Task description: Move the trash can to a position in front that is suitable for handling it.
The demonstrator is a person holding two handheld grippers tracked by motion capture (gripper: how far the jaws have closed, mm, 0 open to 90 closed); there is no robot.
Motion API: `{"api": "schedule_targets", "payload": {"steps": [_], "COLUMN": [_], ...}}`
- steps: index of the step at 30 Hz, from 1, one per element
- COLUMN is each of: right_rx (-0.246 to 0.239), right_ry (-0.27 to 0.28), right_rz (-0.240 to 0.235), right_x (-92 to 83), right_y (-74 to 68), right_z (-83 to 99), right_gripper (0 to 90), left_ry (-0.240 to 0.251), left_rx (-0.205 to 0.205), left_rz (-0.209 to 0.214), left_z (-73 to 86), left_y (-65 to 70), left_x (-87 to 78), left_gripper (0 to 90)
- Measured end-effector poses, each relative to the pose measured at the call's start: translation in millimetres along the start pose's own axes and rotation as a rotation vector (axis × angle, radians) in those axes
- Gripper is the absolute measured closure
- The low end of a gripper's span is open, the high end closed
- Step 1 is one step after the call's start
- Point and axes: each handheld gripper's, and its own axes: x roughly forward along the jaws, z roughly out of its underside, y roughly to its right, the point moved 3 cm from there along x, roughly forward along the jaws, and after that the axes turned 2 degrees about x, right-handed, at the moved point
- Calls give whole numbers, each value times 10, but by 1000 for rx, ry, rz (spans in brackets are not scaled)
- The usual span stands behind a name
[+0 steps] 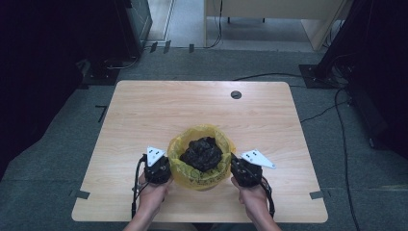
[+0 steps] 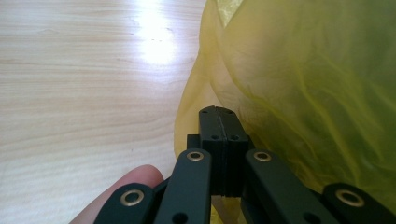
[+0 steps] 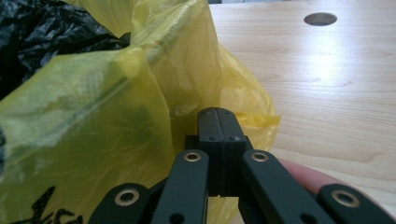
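You held the crinkled yellow plastic bag (image 1: 202, 166) between your two tools near the six o'clock edge of the pale wooden table (image 1: 144, 110), a little toward the centre from your hands. Inside its open mouth sat a crumpled black plastic bundle (image 1: 202, 153), filling the middle of the bag. Your left gripper (image 1: 158, 168) stood at the bag's nine o'clock side, just beside its wall, and in the left gripper view its jaws were pressed fully together with nothing pinched between them; the yellow film lay close by at their two o'clock, and whether the tips touched it could not be told. Your right gripper (image 1: 246, 171) stood at the bag's three o'clock side, and in the right gripper view its jaws were likewise closed flat on each other, with a folded edge of the bag rising right behind the tips at eleven o'clock. A round grey hole (image 1: 235, 95) showed in the tabletop toward twelve o'clock, well apart from the bag. One of your fingertips (image 2: 130, 179) showed beside the left tool's linkage.
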Motion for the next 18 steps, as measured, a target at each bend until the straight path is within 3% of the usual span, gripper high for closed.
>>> {"api": "schedule_targets", "payload": {"steps": [3,5,6,9,12,15,18], "right_rx": [-25,-53,-57,-35,3,7,12], "right_ry": [5,6,11,39,81,99,88], "right_rz": [22,26,25,119,152,181,195], "right_x": [-72,-106,-121,-187,-295,-369,-400], "right_y": [-77,-114,-119,-64,46,153,260], "right_z": [57,79,83,53,25,63,125], "right_gripper": [900,900,884,542,448,374,356], "left_ry": [7,15,18,36,91,130,110], "left_rx": [7,1,-8,-106,-138,-123,-93], "left_rz": [-15,1,-12,-38,-72,-88,-113], "left_z": [48,63,62,13,-33,-12,95], "left_y": [6,-19,-49,-220,-392,-516,-613], "left_x": [-74,-96,-109,-204,-356,-458,-450], "left_gripper": [900,900,859,530,389,335,317]}}
